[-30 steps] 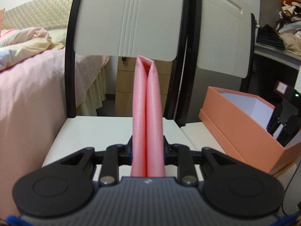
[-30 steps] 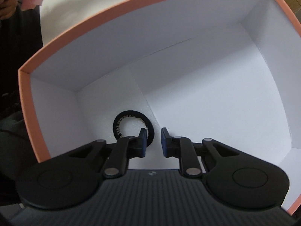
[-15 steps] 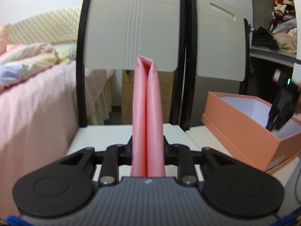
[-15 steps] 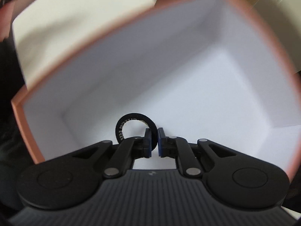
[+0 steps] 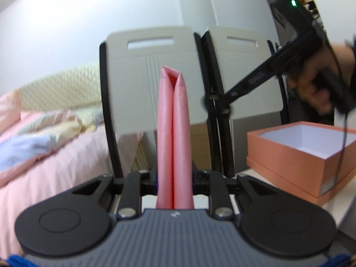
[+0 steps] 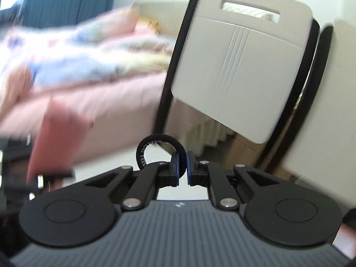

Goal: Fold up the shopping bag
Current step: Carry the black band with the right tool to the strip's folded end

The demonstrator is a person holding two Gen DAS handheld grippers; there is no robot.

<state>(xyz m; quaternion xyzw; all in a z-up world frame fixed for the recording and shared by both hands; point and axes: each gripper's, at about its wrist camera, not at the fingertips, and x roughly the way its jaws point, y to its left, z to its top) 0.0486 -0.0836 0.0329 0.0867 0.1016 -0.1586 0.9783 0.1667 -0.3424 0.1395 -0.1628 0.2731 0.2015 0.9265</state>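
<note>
My left gripper (image 5: 174, 178) is shut on the folded pink shopping bag (image 5: 173, 133), a narrow doubled strip that stands up from the jaws. The bag also shows blurred at the left of the right wrist view (image 6: 57, 142). My right gripper (image 6: 182, 169) is shut on a black band (image 6: 155, 149), a small ring with pale lettering that sticks out left of the pads. In the left wrist view the right gripper (image 5: 219, 104) is raised in the air to the right of the bag, held by a hand.
An open orange box (image 5: 311, 153) with a white inside stands at the right on a white surface (image 5: 333, 213). Two white chair backs with black frames (image 5: 155, 77) stand behind. A pink bed (image 5: 55, 155) lies at the left.
My right gripper closed on the black band inside the orange box, lifted it out and swung up and left toward the bag. My left gripper tilted upward, still holding the bag.
</note>
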